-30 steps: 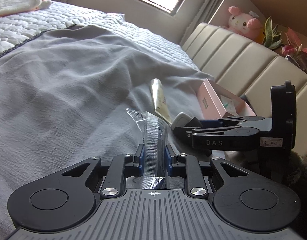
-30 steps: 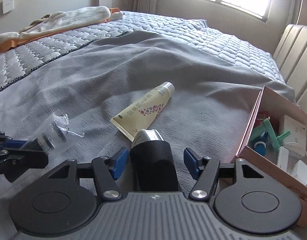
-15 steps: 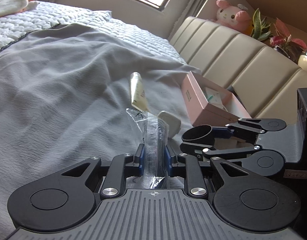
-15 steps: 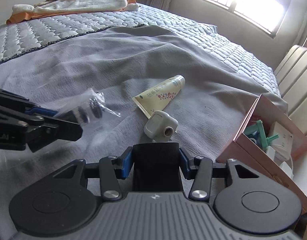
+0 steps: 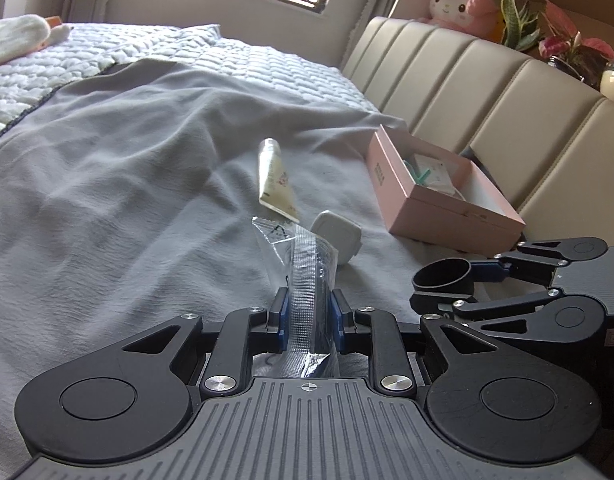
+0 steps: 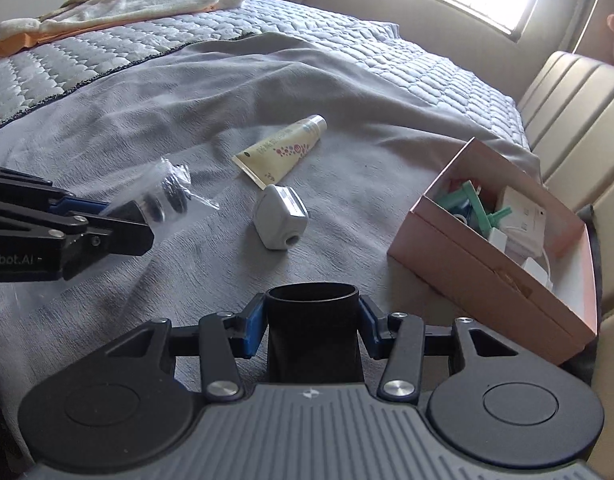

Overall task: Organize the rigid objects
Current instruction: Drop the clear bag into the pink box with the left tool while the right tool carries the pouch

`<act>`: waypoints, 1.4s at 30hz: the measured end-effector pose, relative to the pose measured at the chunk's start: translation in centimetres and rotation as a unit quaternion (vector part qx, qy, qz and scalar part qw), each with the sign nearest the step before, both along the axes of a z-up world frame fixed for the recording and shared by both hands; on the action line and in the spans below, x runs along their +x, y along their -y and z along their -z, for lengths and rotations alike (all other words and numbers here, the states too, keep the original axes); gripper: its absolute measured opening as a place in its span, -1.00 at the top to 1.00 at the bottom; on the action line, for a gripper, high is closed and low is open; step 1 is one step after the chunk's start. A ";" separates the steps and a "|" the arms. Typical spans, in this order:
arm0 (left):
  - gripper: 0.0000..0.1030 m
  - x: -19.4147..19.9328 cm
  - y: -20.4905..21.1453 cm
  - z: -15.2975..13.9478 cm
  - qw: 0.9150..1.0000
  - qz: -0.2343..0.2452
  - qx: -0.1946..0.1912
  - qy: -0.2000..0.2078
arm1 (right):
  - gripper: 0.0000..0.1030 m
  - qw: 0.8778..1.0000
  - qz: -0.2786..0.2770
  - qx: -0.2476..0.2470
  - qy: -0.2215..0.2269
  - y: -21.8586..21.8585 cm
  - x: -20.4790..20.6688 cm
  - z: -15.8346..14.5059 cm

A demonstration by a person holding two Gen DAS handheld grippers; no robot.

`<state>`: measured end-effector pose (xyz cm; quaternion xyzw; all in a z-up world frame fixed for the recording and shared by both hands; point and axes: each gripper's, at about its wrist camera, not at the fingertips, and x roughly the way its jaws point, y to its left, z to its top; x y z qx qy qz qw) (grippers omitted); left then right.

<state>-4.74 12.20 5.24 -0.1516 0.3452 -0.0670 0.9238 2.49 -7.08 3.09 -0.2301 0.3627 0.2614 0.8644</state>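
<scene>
On a bed covered by a grey blanket (image 6: 107,128), the left gripper (image 5: 307,312) is pinching a clear bag (image 5: 303,264) of small dark parts, and the right gripper (image 6: 312,320) is clamping a black tube (image 6: 312,328), both lifted clear of the blanket, likely so they can go into the pink box (image 6: 479,268) near the headboard edge. A yellow cream tube (image 6: 281,150) and a white charger (image 6: 281,216) are lying mid-bed, still unsorted. Compared with a second ago, the black tube is sitting higher off the blanket, uncovering the charger, and the box is showing more fully.
</scene>
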 end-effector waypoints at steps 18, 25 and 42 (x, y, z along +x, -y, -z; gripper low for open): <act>0.54 2.6 10.9 -9.6 0.984 0.144 0.027 0.100 | 0.08 0.989 0.124 0.052 0.063 11.4 -8.4 -0.4; 0.41 12.3 16.2 -13.8 0.969 0.184 0.029 0.165 | 0.09 0.984 0.136 0.074 0.084 13.1 -9.6 -0.9; 0.44 7.0 4.7 -3.0 0.999 0.021 0.039 0.024 | 0.09 0.978 0.158 0.130 0.050 14.7 -5.4 -3.0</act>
